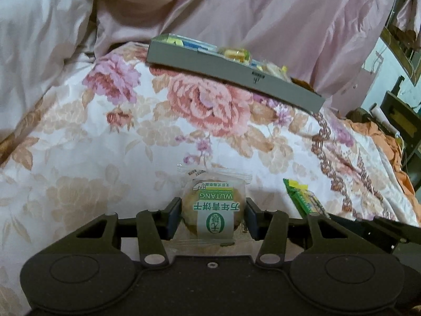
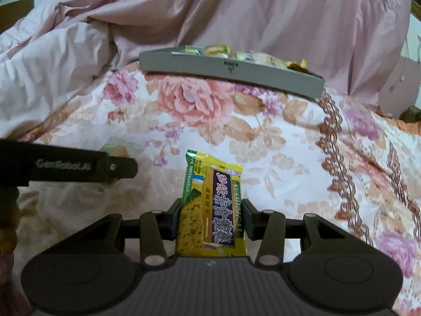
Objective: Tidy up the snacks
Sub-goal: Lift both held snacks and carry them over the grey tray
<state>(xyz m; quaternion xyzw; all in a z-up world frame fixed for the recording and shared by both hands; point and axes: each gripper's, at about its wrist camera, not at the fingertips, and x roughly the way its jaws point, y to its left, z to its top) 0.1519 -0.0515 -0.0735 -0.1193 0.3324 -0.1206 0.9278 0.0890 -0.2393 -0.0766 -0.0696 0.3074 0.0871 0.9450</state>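
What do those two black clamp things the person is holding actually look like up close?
Both are matte black plastic. Each gripper, left and right, has a wide body with two round raised discs, angled linkage bars joined by pale silver pins, and two blocky fingers with dark blue-grey pads. Seen side-on from the right camera, the left one's side bears pale grey "GenRobot.AI" lettering. No cables or sleeves show.

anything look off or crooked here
Nothing is spilled or damaged. The grey tray sits a bit unevenly on the rumpled floral quilt, its near edge overhanging a fold. Both snack packets look intact.
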